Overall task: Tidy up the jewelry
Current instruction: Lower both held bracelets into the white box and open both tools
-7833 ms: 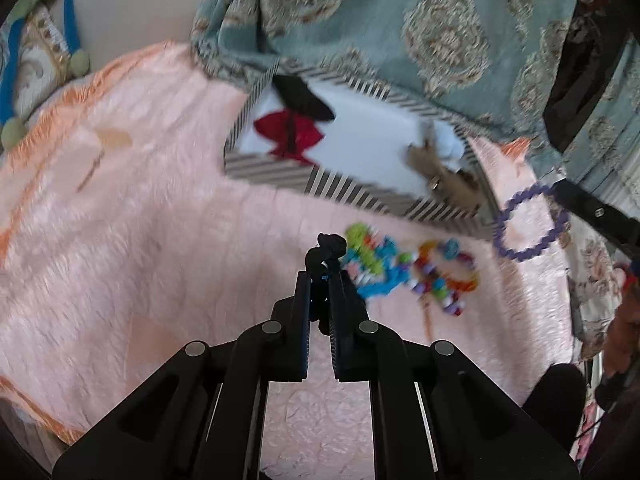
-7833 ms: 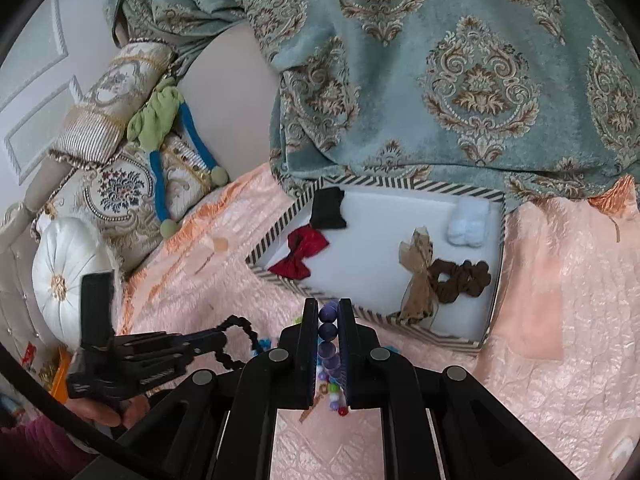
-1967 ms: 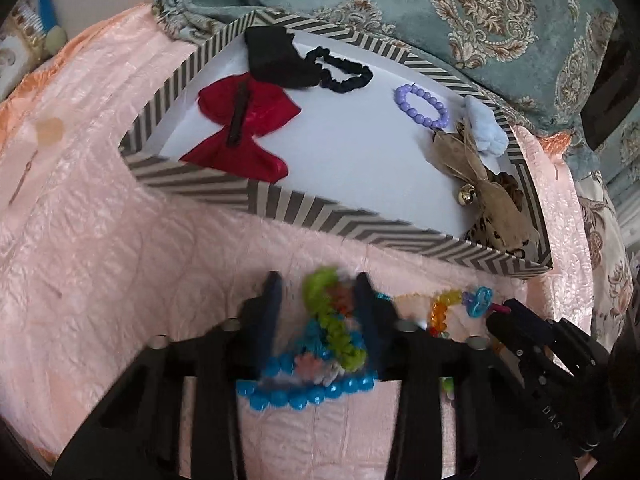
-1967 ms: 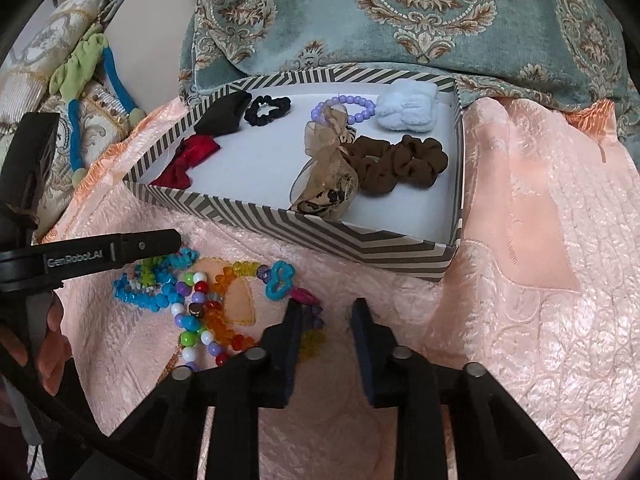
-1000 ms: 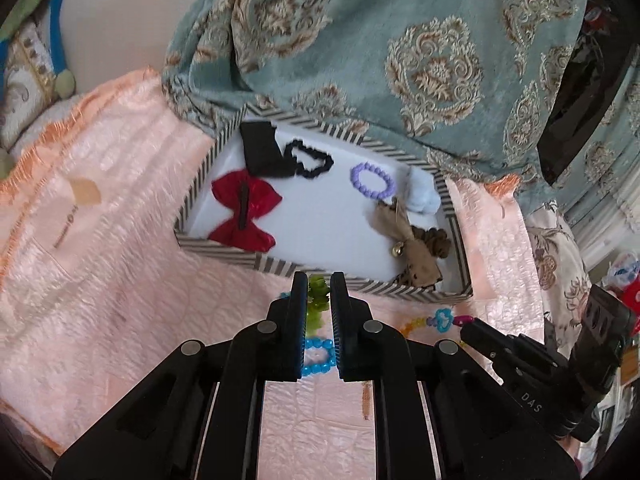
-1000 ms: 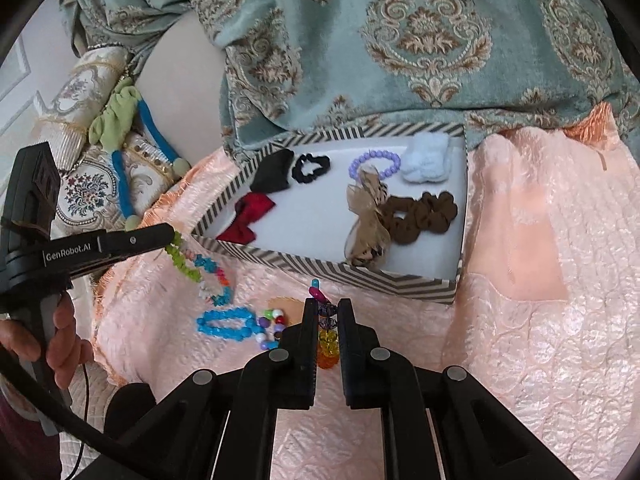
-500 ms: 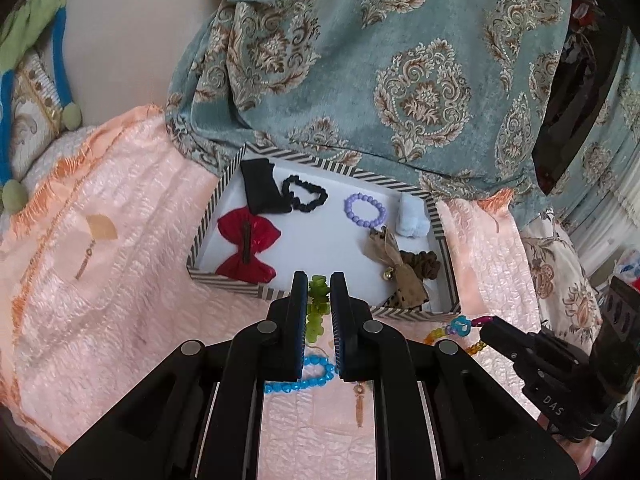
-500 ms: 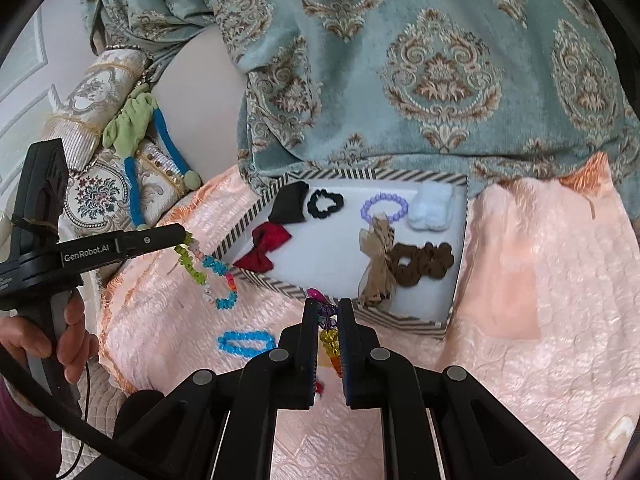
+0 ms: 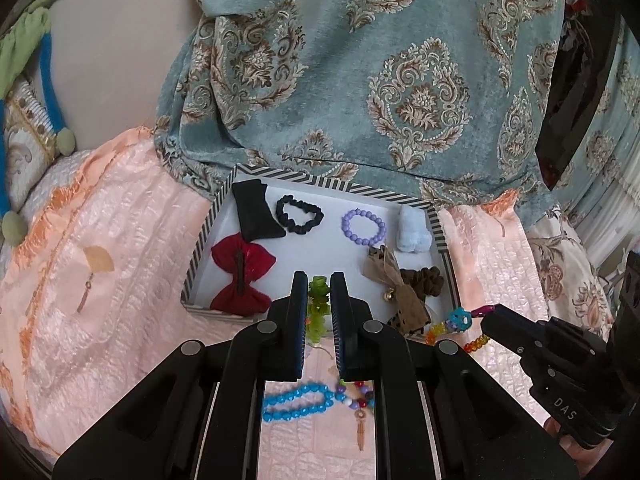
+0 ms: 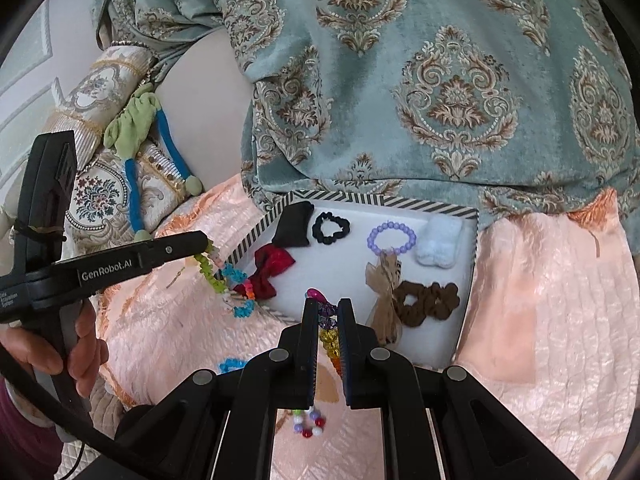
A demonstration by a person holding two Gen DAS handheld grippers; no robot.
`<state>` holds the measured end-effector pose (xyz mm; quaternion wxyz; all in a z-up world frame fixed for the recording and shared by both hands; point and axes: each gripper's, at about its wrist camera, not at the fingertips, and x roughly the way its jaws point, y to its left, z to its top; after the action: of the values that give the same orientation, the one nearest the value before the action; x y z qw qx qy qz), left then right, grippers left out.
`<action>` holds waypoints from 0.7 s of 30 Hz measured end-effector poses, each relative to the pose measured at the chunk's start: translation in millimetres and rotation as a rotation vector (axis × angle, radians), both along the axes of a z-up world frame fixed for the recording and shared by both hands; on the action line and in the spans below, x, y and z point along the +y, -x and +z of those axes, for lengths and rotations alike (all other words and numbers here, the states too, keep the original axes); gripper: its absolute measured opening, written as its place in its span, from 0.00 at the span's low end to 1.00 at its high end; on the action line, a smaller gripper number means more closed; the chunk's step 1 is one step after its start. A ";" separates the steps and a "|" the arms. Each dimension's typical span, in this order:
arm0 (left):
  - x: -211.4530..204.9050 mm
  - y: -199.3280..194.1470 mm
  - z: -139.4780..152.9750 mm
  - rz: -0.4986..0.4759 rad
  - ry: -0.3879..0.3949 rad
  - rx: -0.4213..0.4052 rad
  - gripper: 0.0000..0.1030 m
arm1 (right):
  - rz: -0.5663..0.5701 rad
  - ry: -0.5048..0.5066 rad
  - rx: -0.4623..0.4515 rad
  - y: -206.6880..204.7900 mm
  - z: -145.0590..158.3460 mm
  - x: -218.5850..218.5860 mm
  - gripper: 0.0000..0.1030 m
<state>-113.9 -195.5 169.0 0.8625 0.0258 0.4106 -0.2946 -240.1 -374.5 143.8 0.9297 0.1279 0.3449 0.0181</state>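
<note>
My left gripper (image 9: pixel 319 286) is shut on a green-and-blue bead bracelet (image 9: pixel 318 308), which hangs in the air from its tips (image 10: pixel 224 276) just before the striped box (image 9: pixel 202 248). My right gripper (image 10: pixel 327 308) is shut on a rainbow bead bracelet (image 10: pixel 330 338), also lifted, dangling at the box's near edge (image 9: pixel 454 320). Inside the box lie a red bow (image 9: pixel 242 272), a black bow (image 9: pixel 254 210), a black scrunchie (image 9: pixel 299 214), a purple bead bracelet (image 9: pixel 364 226), a pale blue fluffy clip (image 9: pixel 414 230), a tan ribbon bow (image 9: pixel 394 280) and a brown scrunchie (image 10: pixel 426 304).
On the peach bedspread (image 9: pixel 100 300) below the grippers lie a blue bead bracelet (image 9: pixel 298 400) and a mixed-colour bead bracelet (image 9: pixel 356 394). A teal patterned cover (image 9: pixel 380 60) rises behind the box. Cushions (image 10: pixel 104 192) sit at the left. A hand (image 10: pixel 76 344) holds the left gripper.
Both grippers have risen and drawn back from the bedspread, each lifting its bracelet with it. The box now looks smaller and farther away.
</note>
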 end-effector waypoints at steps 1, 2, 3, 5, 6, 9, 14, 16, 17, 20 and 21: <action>-2.4 -1.6 -0.1 -0.002 -0.002 -0.001 0.10 | 0.001 0.001 0.004 -3.9 -0.7 -0.3 0.08; -4.3 -3.1 -0.2 -0.003 -0.003 -0.002 0.10 | 0.003 0.002 0.007 -6.5 -1.4 -0.9 0.08; -7.0 -5.3 -0.5 -0.005 -0.006 -0.003 0.10 | 0.003 0.000 0.011 -10.6 -2.8 -1.5 0.08; -11.2 -9.6 -1.0 -0.006 -0.011 -0.004 0.10 | 0.004 -0.006 0.018 -16.0 -5.0 -4.1 0.08; -13.7 -12.8 -1.8 -0.006 -0.013 -0.002 0.10 | 0.004 -0.007 0.021 -18.9 -6.3 -5.0 0.08; -19.4 -21.6 -4.9 -0.001 -0.013 0.015 0.10 | 0.001 -0.013 0.031 -26.2 -9.9 -7.1 0.08; -34.5 -36.0 -11.6 0.008 -0.031 0.022 0.10 | 0.004 -0.022 0.049 -40.9 -16.6 -8.9 0.08; -40.0 -40.8 -15.6 0.011 -0.038 0.026 0.10 | 0.009 -0.021 0.055 -46.4 -18.3 -8.0 0.08; -42.7 -43.6 -18.1 0.013 -0.041 0.031 0.10 | 0.013 -0.021 0.057 -49.4 -19.4 -7.5 0.08; -49.1 -51.9 -26.9 0.020 -0.052 0.042 0.10 | 0.022 -0.025 0.065 -60.3 -23.1 -5.7 0.08; -50.2 -53.4 -29.4 0.023 -0.054 0.045 0.10 | 0.024 -0.026 0.069 -63.1 -24.8 -5.4 0.08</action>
<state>-60.4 -245.7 139.6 0.8555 0.0378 0.4378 -0.2740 -177.1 -379.9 119.0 0.9152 0.1365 0.3781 0.0295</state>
